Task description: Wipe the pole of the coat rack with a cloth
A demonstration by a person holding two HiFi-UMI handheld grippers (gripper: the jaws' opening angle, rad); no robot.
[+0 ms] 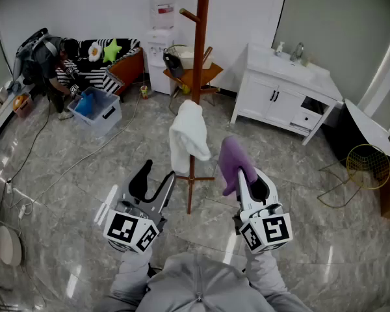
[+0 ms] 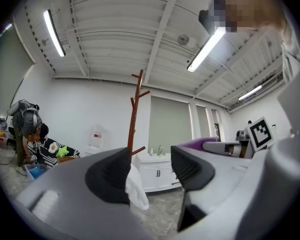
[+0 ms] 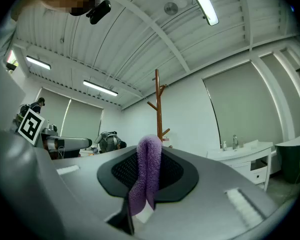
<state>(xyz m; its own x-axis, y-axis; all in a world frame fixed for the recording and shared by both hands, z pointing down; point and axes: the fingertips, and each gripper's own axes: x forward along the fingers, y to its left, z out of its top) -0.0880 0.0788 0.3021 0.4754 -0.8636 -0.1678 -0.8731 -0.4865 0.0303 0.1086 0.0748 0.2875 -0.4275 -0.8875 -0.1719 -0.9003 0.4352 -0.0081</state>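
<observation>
Near the middle of the grey marble floor [image 1: 84, 174] stands the tall brown wooden coat rack [image 1: 201, 44], with a white cloth [image 1: 189, 137] draped low on its pole. On the near side, the right gripper [image 1: 250, 177] has its fingers [image 3: 177, 176] closed on a fluffy purple cloth [image 3: 149, 159], held just right of the pole. Left of the pole, the left gripper [image 1: 155, 182] holds its fingers [image 2: 110, 176] parted, with nothing gripped between them.

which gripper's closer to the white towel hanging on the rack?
Left, though only slightly. In the head view the left gripper, open, sits just below and left of the white towel. The right gripper, shut on the purple cloth, is off to its right.
</observation>
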